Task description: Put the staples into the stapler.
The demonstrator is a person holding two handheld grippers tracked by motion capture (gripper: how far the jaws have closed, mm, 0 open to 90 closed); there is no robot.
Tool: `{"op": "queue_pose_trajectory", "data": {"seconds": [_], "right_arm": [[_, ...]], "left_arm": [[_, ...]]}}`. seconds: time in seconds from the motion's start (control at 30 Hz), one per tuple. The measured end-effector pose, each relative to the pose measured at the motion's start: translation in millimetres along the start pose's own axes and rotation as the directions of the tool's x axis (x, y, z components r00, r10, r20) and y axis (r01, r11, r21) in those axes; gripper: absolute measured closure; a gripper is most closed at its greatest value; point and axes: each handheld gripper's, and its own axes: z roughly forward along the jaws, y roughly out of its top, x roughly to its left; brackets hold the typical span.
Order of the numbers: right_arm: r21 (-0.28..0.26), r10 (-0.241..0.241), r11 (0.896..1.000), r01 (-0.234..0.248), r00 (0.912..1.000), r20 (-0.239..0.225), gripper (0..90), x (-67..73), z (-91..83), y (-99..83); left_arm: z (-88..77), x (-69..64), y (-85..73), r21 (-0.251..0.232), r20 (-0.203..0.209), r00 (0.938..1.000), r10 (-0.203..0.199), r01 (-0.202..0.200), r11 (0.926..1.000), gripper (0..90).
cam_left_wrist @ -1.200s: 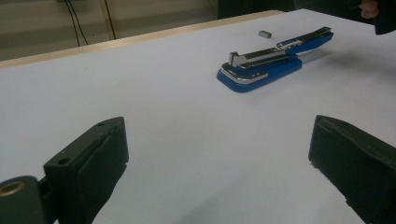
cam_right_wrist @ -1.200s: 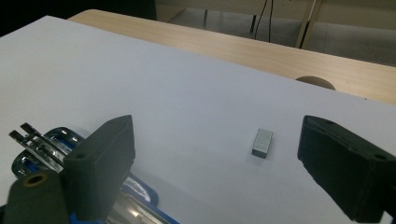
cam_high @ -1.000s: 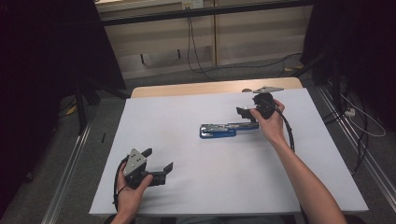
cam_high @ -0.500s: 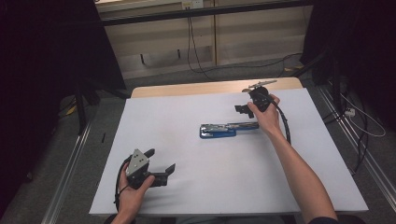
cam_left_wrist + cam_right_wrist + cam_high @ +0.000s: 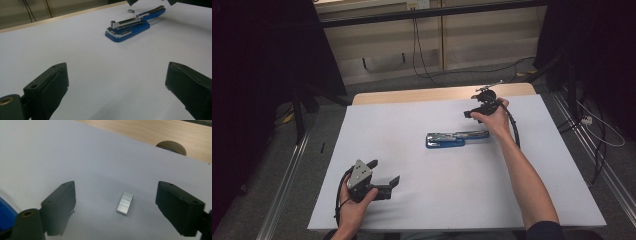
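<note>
A blue stapler (image 5: pixel 457 138) lies opened out flat in the middle of the white sheet, also seen in the left gripper view (image 5: pixel 132 23). Just beyond its far end lies a small silver strip of staples (image 5: pixel 125 203) (image 5: pixel 130 11). My right gripper (image 5: pixel 472 107) hovers over that strip near the far right of the table. Its jaws (image 5: pixel 116 186) have just been closing a little, and they stand wide on either side of the strip without touching it. My left gripper (image 5: pixel 383 171) rests open at the near left, nothing between its jaws (image 5: pixel 117 82).
The white sheet (image 5: pixel 437 200) covers most of the table; a strip of bare wood (image 5: pixel 412 95) shows along the far edge. A dark round object (image 5: pixel 171 147) sits by that wooden edge. Cables lie on the floor beyond.
My right gripper has moved away from the stapler's end toward the far edge of the table. The left gripper and the stapler have stayed put.
</note>
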Motion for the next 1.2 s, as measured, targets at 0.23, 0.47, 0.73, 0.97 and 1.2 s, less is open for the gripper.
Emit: {"op": "queue_pose_trajectory", "data": {"seconds": [0.23,0.47,0.73,0.97,1.2], "right_arm": [[0.039,0.009,0.999,-0.01,0.9999,0.015,27.6,-2.9,8.9,1.3],[0.068,0.018,0.998,-0.018,0.9998,0.008,46.2,-8.6,8.8,3.8],[0.102,0.028,0.994,-0.03,0.9995,0.017,63.3,-10.5,11.8,1.4],[0.118,0.042,0.992,-0.046,0.9986,0.031,68.5,-11.2,14.9,0.2],[0.128,0.018,0.991,-0.025,0.9986,0.049,70.9,-9.1,16.3,-0.7]], "left_arm": [[0.3,0.2,-0.3,0.002,0.005,1.0,0.001,-0.001,1.0,4.9],[0.2,0.3,-0.4,0.008,0.006,1.0,-0.002,0.002,1.0,5.0],[0.5,0.2,-0.3,0.007,0.006,1.0,-0.003,0.003,1.0,4.9],[1.1,-0.2,-0.3,0.014,0.016,0.9999,0.003,-0.003,0.9999,4.9],[0.2,-0.7,0.5,0.006,0.017,0.9998,0.003,-0.003,1.0,4.9]]}}
